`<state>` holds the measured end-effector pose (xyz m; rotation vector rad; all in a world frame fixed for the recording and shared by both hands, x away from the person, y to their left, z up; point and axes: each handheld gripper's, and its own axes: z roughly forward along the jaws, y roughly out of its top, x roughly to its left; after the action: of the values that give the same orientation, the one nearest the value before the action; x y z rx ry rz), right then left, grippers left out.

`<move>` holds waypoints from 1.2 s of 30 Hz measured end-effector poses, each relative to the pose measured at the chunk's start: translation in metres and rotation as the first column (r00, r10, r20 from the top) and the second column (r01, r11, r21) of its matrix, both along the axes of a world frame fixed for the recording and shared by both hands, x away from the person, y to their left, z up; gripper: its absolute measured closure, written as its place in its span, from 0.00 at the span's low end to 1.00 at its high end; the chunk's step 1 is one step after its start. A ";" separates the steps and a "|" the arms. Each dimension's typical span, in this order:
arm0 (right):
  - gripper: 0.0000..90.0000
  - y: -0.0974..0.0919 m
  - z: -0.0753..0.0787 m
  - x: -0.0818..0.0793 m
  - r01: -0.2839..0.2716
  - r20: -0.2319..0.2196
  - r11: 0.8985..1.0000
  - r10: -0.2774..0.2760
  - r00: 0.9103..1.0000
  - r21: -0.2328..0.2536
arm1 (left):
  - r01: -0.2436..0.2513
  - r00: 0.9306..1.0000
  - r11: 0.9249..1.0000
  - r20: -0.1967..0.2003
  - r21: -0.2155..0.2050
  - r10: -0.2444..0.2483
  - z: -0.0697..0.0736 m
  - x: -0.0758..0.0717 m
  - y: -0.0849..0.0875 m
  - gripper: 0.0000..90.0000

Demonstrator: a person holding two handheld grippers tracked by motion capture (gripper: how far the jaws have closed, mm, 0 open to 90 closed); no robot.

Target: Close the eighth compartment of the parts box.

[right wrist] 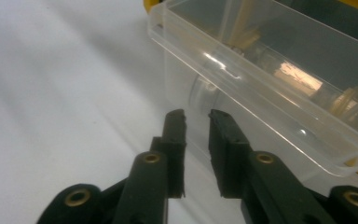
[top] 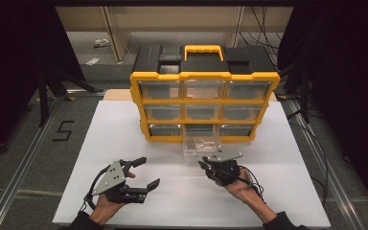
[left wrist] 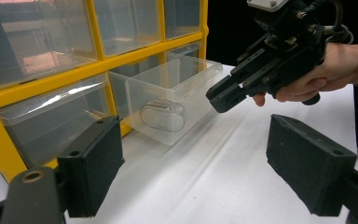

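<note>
A yellow-and-black parts organizer (top: 204, 75) with clear drawers stands at the back of the white table (top: 115, 139). Its bottom middle drawer (top: 200, 146) is pulled out toward me, with small pale parts inside. My right gripper (top: 204, 164) hovers just in front of that drawer (right wrist: 270, 79), below its front rim. Its jaws stand a narrow gap apart with nothing between them (right wrist: 196, 116). My left gripper (top: 148, 171) rests at the front left, wide open and empty (left wrist: 200, 163). It looks toward the drawer (left wrist: 168, 98) and the right gripper (left wrist: 221, 95).
The organizer's other drawers (top: 160, 89) are pushed in behind the yellow frame (left wrist: 51, 84). Bare white table lies between and around both hands. Dark floor with rails and a marked "5" (top: 63, 130) flanks the table at the left.
</note>
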<state>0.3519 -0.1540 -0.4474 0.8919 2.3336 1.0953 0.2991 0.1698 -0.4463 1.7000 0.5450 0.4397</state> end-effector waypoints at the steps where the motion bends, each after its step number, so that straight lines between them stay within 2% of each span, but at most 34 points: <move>1: 0.90 0.000 0.000 0.001 0.004 0.002 1.000 -0.004 1.000 -0.002 | 0.000 1.000 1.000 0.000 0.001 0.000 0.000 0.000 0.000 0.20; 10: 1.00 -0.001 -0.004 0.007 0.030 0.048 0.999 -0.029 0.998 -0.031 | -0.001 1.000 1.000 -0.001 0.001 0.001 0.000 0.000 0.000 0.20; 17: 1.00 -0.001 -0.006 0.010 0.032 0.052 0.998 -0.030 0.998 -0.046 | -0.003 1.000 1.000 -0.001 -0.001 0.003 0.000 0.000 0.001 0.20; 26: 1.00 0.001 -0.008 0.010 0.034 0.082 0.997 -0.028 0.996 -0.071 | -0.002 1.000 1.000 0.001 0.003 0.002 0.000 0.000 0.001 0.20; 36: 1.00 0.003 -0.008 0.015 0.057 0.097 0.996 -0.051 0.994 -0.062 | -0.005 1.000 1.000 -0.001 0.004 0.005 0.000 0.000 0.001 0.20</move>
<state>0.3664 -0.1507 -0.4551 0.8546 2.2406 1.0119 0.2994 0.1706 -0.4465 1.7026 0.5489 0.4437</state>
